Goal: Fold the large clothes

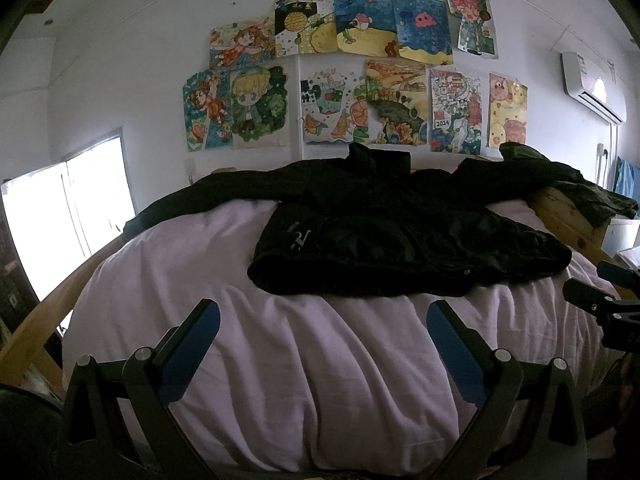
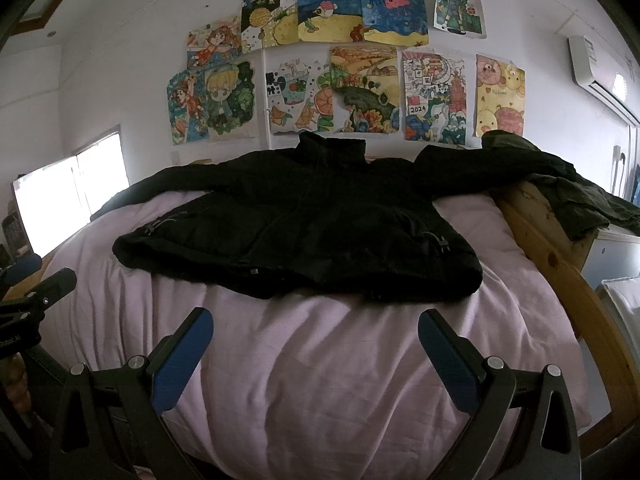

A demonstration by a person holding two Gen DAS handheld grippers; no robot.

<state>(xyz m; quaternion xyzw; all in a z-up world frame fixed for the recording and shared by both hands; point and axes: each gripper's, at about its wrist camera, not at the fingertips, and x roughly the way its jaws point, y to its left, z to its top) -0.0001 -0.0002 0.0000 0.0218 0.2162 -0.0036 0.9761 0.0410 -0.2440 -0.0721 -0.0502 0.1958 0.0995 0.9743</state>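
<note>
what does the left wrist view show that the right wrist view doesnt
Only the left wrist view shows the right gripper at its right edge, open, and the left gripper up close. Only the right wrist view shows the left gripper at its left edge, the right gripper up close, open, and a cord toggle on the jacket's right hem. Both share the black jacket spread flat on the pink bedding, the drawings and the wooden bed frame.

Black jacket (image 2: 304, 220) left sleeve end drops out of sight past the bed edge.
</note>
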